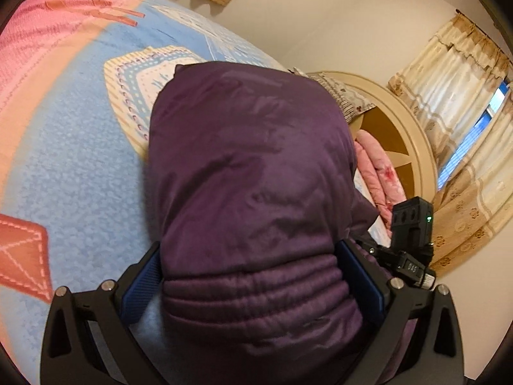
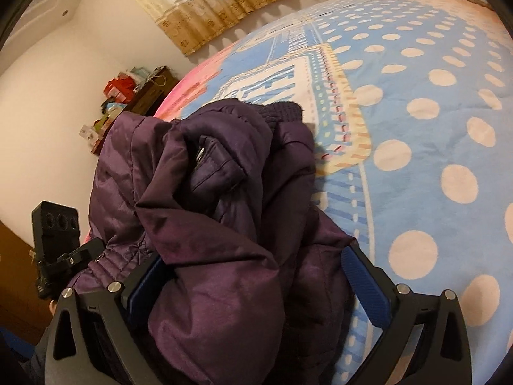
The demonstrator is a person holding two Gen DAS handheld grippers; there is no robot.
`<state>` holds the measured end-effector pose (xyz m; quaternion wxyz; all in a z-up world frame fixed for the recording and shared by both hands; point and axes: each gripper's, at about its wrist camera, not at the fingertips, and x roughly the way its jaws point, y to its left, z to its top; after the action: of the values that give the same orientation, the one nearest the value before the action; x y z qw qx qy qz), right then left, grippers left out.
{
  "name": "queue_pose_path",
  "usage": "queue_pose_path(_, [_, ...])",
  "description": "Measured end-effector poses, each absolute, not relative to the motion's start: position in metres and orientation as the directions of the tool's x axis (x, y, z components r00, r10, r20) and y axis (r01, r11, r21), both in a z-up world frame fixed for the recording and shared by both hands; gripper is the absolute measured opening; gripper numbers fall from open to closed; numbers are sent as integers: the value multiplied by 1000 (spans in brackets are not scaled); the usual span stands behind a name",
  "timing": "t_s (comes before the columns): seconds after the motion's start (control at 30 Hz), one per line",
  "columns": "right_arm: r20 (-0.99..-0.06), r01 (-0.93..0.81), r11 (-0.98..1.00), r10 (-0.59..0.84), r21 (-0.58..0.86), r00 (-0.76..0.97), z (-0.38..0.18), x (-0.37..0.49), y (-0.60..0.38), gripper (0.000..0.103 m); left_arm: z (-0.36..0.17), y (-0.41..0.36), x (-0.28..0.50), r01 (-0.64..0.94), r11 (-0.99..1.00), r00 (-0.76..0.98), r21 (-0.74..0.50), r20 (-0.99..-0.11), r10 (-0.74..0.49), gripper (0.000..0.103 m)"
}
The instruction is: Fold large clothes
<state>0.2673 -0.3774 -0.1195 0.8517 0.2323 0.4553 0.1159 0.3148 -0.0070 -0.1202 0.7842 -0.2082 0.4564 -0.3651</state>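
Note:
A purple puffer jacket (image 1: 250,166) lies bunched on a bed with a blue, pink and cream blanket (image 1: 73,166). My left gripper (image 1: 250,256) has its jaws spread wide around the jacket's ribbed hem. The padding fills the gap and touches both blue pads (image 1: 141,282). In the right wrist view the jacket (image 2: 205,218) is a crumpled heap with its knit cuff at the far end. My right gripper (image 2: 253,256) stands open around the near part of it. The left pad (image 2: 144,285) rests against the fabric, and blanket (image 2: 433,102) shows beside the right pad.
The bed's cream headboard (image 1: 413,134) and a folded pink quilt (image 1: 375,166) sit beyond the jacket. Curtains (image 1: 449,102) cover a window. A dark shelf with boxes (image 2: 134,96) stands by the wall. Each view shows the other gripper's black body (image 1: 412,240) (image 2: 54,243) close by.

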Motion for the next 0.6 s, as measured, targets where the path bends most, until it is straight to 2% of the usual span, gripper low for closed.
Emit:
queue_pose_path(0.03, [-719,11,861,417,508,556,-119,268,-377,100,-120,-7,314,385,646,322,-659,-560,-764,103])
queue_pose_path(0.1, [-686,-21,831,473,556,552,-120,268,-375,83,-116,-9,310,400,647,334,-649,-554,-762,103])
queue_pose_path(0.13, [-660,-30,804,508,594,553,-122,265,-376,69,-113,-11,308,407,650,343,-642,-552,-760,100])
queue_pose_path(0.17, [-632,-38,777,537,628,558,-122,263,-377,59,-110,-12,306,416,654,351,-632,-553,-756,100])
queue_pose_path(0.27, [-589,-59,752,559,656,583,-118,254,-374,47,-101,-19,298,447,665,372,-598,-552,-746,94])
queue_pose_path(0.37, [-546,-84,726,582,682,602,-109,241,-369,39,-88,-21,289,476,674,392,-564,-550,-737,91])
queue_pose_path(0.6, [-502,-155,696,637,701,585,-91,220,-329,36,-67,7,257,499,720,465,-482,-552,-692,90])
